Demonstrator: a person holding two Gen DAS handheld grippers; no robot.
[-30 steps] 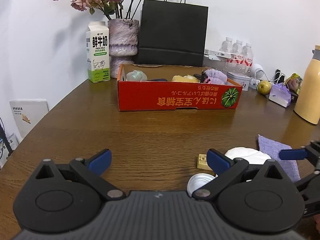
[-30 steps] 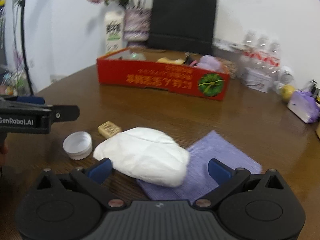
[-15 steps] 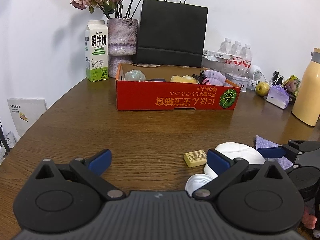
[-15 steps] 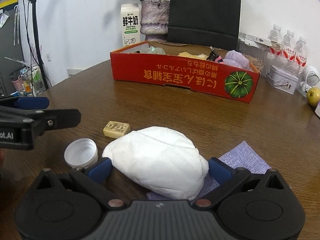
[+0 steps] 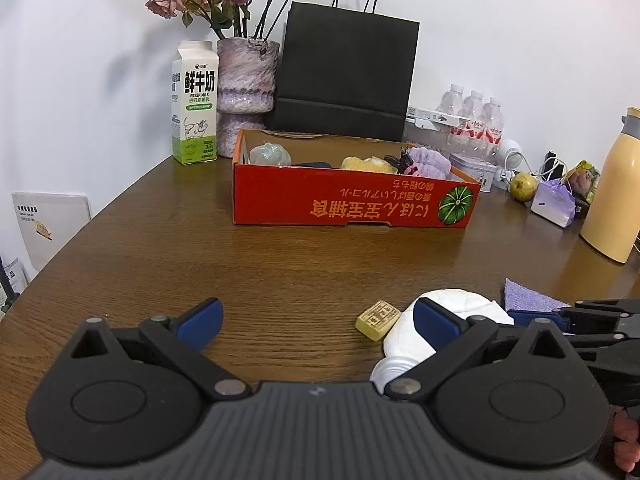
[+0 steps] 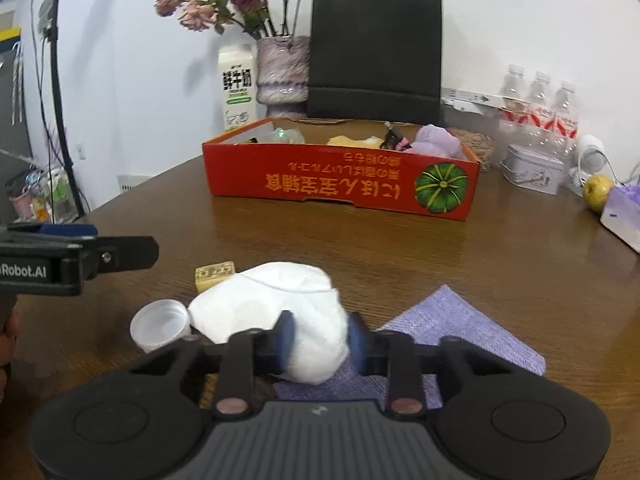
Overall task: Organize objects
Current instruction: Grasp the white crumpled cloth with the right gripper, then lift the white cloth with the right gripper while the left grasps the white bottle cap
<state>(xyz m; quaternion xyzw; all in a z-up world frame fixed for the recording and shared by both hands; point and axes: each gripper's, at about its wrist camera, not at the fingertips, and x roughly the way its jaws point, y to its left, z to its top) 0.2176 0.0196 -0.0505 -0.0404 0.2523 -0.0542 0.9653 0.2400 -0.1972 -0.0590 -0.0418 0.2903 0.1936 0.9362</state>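
The near end of the white bundle (image 6: 276, 304) is hidden between the closing right gripper (image 6: 318, 340) pads, while nothing is held between the spread jaws of the left gripper (image 5: 316, 316).

On the surface (image 5: 280, 280): 1 red box (image 5: 352, 204), 1 white bundle (image 6: 276, 312), 1 purple cloth (image 6: 460, 332), 1 white cap (image 6: 160, 324), 1 small tan block (image 5: 378, 319). Back row: 1 milk carton (image 5: 195, 102), 1 vase (image 5: 247, 92) w/ dried roses, 1 black paper bag (image 5: 346, 76), 3 water bottles (image 5: 474, 120), 1 tin (image 6: 534, 168), 1 pear-like fruit (image 5: 523, 186), 1 yellow flask (image 5: 616, 188). 2 grippers total: left gripper (image 5: 316, 318), right gripper (image 6: 318, 338).
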